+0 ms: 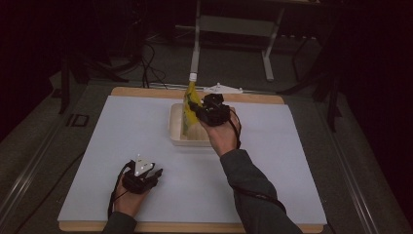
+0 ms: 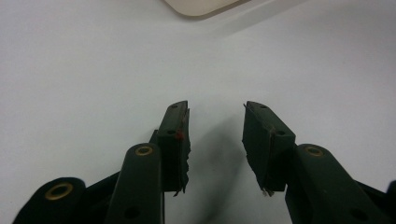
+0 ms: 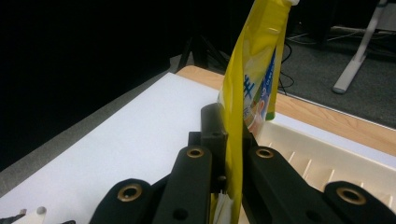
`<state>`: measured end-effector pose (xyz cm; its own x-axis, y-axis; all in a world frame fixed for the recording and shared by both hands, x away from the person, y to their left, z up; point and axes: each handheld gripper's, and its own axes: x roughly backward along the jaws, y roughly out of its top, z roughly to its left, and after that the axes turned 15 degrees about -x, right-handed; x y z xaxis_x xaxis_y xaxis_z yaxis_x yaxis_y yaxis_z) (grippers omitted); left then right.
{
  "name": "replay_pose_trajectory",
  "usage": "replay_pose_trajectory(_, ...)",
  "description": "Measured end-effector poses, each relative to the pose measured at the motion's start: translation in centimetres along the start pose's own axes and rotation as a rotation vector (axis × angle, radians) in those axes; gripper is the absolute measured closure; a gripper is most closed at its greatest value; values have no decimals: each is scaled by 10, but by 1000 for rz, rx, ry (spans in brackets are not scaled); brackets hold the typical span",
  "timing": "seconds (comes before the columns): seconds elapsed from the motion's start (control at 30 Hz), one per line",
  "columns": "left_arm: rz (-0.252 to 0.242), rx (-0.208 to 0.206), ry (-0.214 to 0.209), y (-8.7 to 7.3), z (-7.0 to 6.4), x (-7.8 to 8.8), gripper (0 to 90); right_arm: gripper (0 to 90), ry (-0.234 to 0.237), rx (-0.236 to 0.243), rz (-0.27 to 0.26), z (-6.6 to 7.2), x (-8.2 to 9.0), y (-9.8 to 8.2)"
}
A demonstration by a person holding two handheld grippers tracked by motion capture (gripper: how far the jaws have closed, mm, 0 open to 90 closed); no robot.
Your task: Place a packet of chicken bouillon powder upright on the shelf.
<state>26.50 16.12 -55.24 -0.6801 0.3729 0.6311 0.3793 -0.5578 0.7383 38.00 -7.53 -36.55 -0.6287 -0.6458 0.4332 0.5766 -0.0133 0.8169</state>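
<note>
Dark room all around, with grey carpeted floor and the pale legs of a frame standing beyond the far edge. On the wooden surface lies a big white sheet that covers nearly all of it. Near the far middle sits a shallow cream tray. Over the tray the right tongs are clenched on a yellow pouch, held upright with its white cap on top; in the right gripper view the pouch is pinched flat between the jaws, above the slotted tray. Well apart, at the near left, the left tongs rest on the sheet, released, with bare sheet between the jaws.
</note>
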Motion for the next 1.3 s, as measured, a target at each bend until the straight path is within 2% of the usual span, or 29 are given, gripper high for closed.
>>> replay_pose_trajectory(0.27,0,0,0,0,0,0,607,900,-18,11,-11,0,-6,-1)
replay_pose_trajectory(0.7,-3,3,0,0,0,0,607,900,-28,-5,-16,-3,-15,-7)
replay_pose_trajectory(1.1,-5,1,0,0,0,0,607,900,-47,7,-2,1,-21,-18)
replay_pose_trajectory(1.3,-3,-1,0,0,0,0,607,900,-59,-10,9,0,-25,-21)
